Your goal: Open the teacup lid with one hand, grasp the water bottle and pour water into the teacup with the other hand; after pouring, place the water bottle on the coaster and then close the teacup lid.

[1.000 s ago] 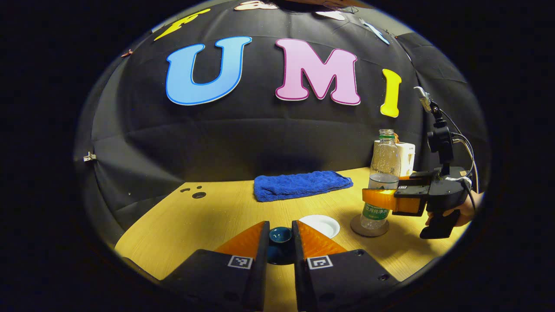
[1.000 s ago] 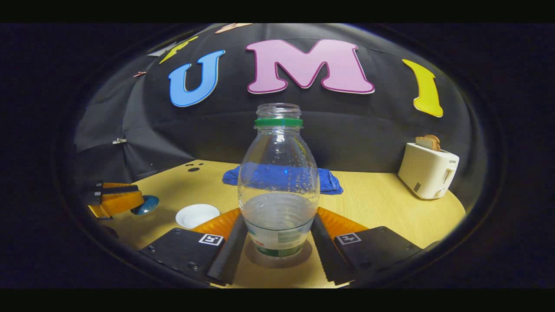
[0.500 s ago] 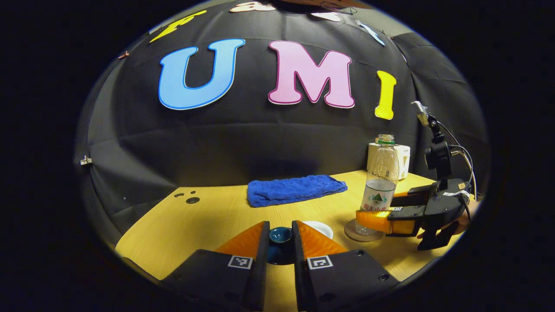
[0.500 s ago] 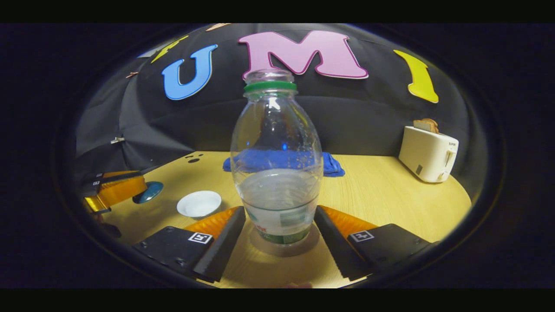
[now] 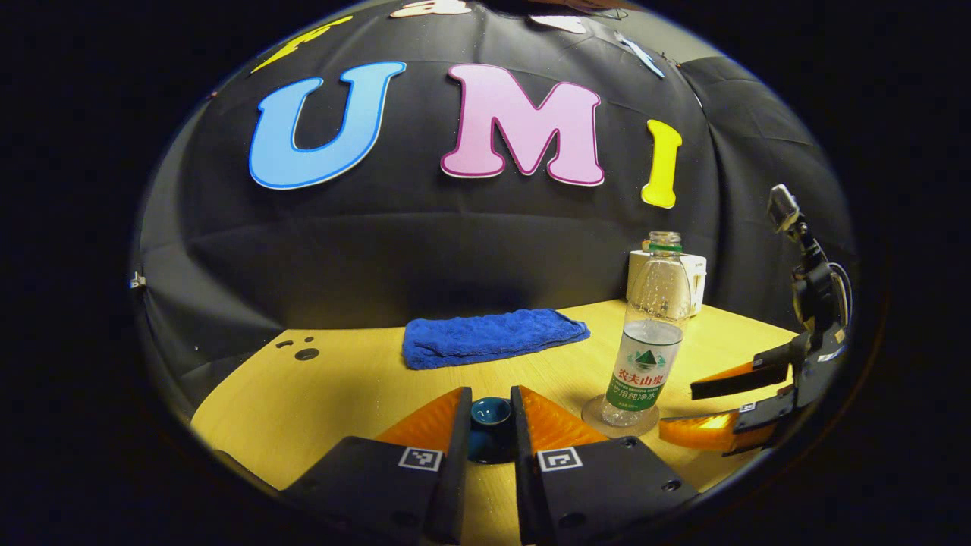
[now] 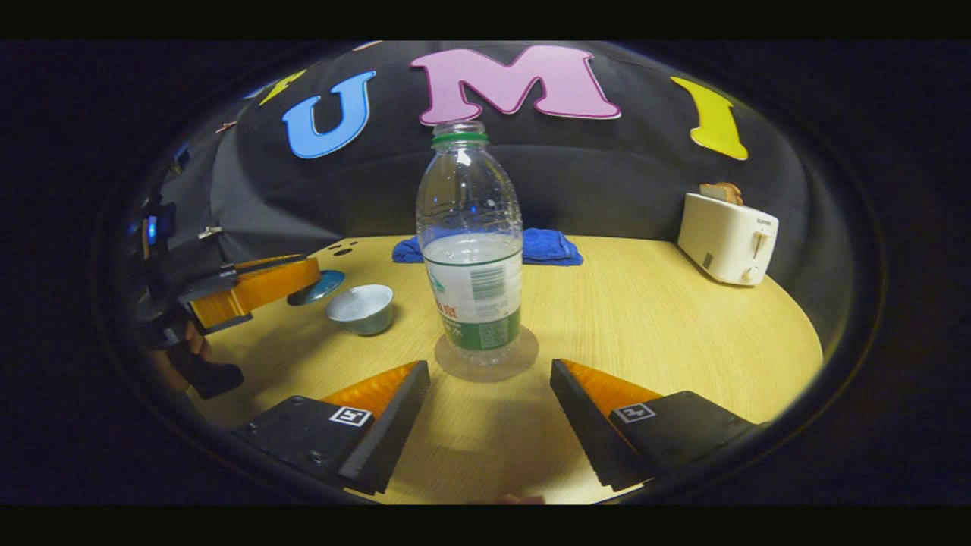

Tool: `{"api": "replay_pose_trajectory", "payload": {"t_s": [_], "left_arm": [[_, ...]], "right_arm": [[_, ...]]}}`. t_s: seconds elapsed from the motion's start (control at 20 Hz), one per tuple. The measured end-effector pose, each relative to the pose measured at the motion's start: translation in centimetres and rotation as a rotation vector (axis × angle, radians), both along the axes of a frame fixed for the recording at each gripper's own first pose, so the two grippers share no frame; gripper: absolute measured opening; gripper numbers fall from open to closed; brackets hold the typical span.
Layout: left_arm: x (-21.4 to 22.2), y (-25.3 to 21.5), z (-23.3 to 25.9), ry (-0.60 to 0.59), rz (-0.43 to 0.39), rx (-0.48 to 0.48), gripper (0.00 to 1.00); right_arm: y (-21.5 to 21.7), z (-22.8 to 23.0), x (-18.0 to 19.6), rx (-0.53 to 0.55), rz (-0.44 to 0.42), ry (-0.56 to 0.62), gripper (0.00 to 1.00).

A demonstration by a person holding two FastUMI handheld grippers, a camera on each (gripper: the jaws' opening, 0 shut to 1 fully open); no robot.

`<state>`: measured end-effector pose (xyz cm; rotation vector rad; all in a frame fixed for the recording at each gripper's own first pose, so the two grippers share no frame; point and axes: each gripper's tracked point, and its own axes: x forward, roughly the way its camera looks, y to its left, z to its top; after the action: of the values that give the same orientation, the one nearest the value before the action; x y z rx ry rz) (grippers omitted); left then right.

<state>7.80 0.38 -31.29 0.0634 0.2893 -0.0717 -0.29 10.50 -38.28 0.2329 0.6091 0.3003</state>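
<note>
Wooden surface (image 6: 645, 318) lay beneath both grippers — the left gripper (image 5: 490, 425) clamped on the teacup lid (image 5: 490, 413), the right gripper (image 6: 485, 394) spread wide, holding nothing. Just ahead, the water bottle (image 6: 470, 250) stood upright on its coaster (image 6: 523, 356) — the teacup (image 6: 361, 308) uncovered nearby.

In the left gripper view, the left claw (image 5: 489, 436) grips a teacup lid (image 5: 489, 413) whose sides its fingers hide. The water bottle (image 5: 651, 334) partly covers the toaster (image 5: 694, 274) behind. The right claw (image 5: 717, 409) is cut off at the edge.
</note>
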Motion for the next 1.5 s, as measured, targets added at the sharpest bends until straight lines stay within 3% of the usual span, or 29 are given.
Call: {"api": "replay_pose_trajectory", "payload": {"t_s": [0.25, 0.45, 0.8, 0.85, 0.9, 0.95, 1.2, 1.25, 1.45, 1.5], "left_arm": [[1.5, -0.8, -1.2, 0.017, -0.020, 0.009, 0.28], [2.1, -1.1, -2.3, 0.038, -0.030, 0.010, 0.31], [2.3, -1.0, -3.8, 0.069, -0.022, 0.010, 0.31], [2.5, -1.0, -3.9, 0.069, -0.022, 0.011, 0.28], [2.5, -1.0, -4.1, 0.068, -0.025, 0.012, 0.31], [2.6, -1.0, -4.2, 0.070, -0.026, 0.012, 0.28], [2.7, -1.2, -4.2, 0.063, -0.031, 0.016, 0.34], [2.6, -1.4, -4.2, 0.067, -0.040, 0.003, 0.37], [1.6, -2.2, -3.8, 0.078, -0.050, -0.040, 0.98], [1.5, -2.1, -3.5, 0.071, -0.040, -0.041, 0.97]], "right_arm": [[-2.4, 0.2, 0.3, 0.001, -0.069, 0.003, 0.99], [-3.3, 0.6, 1.3, 0.025, -0.113, -0.004, 0.99], [-3.5, 0.9, 2.0, 0.020, -0.125, -0.013, 0.99], [-3.6, 0.8, 2.1, 0.020, -0.125, -0.012, 0.99], [-3.6, 0.6, 2.2, 0.020, -0.126, -0.009, 0.99], [-3.6, 0.6, 2.2, 0.021, -0.127, -0.007, 0.99], [-3.7, 0.5, 2.3, 0.024, -0.133, -0.001, 0.99], [-3.7, 0.5, 2.4, 0.026, -0.133, -0.002, 0.99], [-3.8, 1.2, 2.5, 0.022, -0.128, -0.020, 0.99], [-3.9, 1.5, 2.5, 0.025, -0.128, -0.027, 0.99]]}}
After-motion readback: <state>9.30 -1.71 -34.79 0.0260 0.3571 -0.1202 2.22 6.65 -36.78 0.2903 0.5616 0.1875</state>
